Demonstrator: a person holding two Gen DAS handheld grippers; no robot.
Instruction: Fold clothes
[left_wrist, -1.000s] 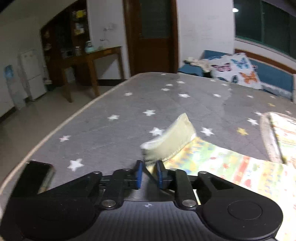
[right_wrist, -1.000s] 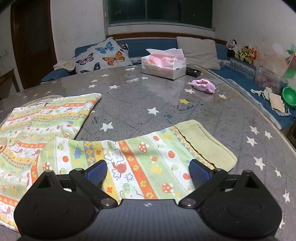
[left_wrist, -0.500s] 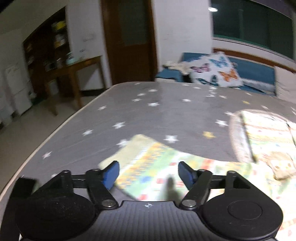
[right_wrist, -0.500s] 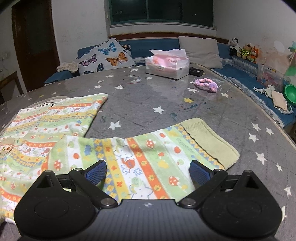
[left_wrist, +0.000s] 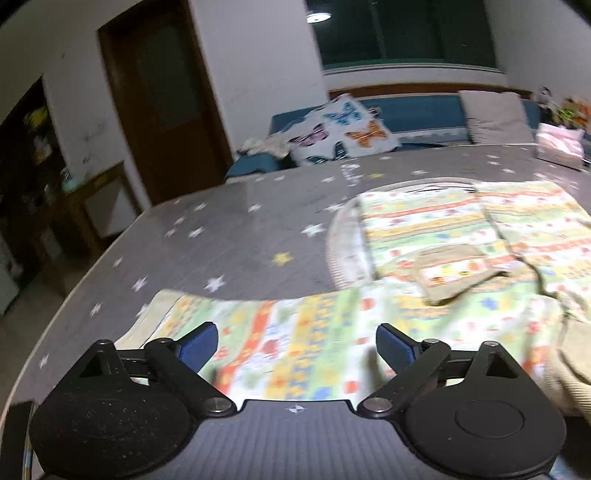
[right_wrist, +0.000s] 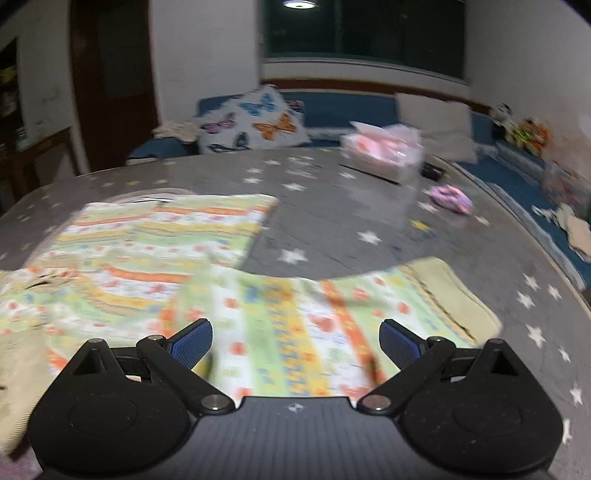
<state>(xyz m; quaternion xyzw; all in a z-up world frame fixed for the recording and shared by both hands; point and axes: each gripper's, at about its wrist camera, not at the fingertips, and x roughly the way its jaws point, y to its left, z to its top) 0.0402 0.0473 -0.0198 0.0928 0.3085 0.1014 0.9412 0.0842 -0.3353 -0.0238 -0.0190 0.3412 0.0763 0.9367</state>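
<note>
A child's patterned garment (left_wrist: 424, 236) in green, orange and yellow stripes lies spread flat on the grey star-print table (left_wrist: 236, 236). One sleeve with a pale green cuff (left_wrist: 159, 314) lies flat in front of my left gripper (left_wrist: 297, 343), which is open and empty above it. In the right wrist view the other sleeve (right_wrist: 314, 325) with its pale cuff (right_wrist: 454, 291) lies under my right gripper (right_wrist: 295, 341), also open and empty. The garment body (right_wrist: 155, 236) stretches to the left there.
A pink tissue box (right_wrist: 382, 151) and a purple scrunchie (right_wrist: 450, 197) sit on the far right of the table. A butterfly pillow (right_wrist: 255, 123) lies on the blue sofa behind. The table's left edge (left_wrist: 55, 314) drops to the floor.
My left gripper opened and let go of the sleeve cuff, which now lies flat; the gripper swung right toward the garment body. My right gripper stayed open and drew back a little.
</note>
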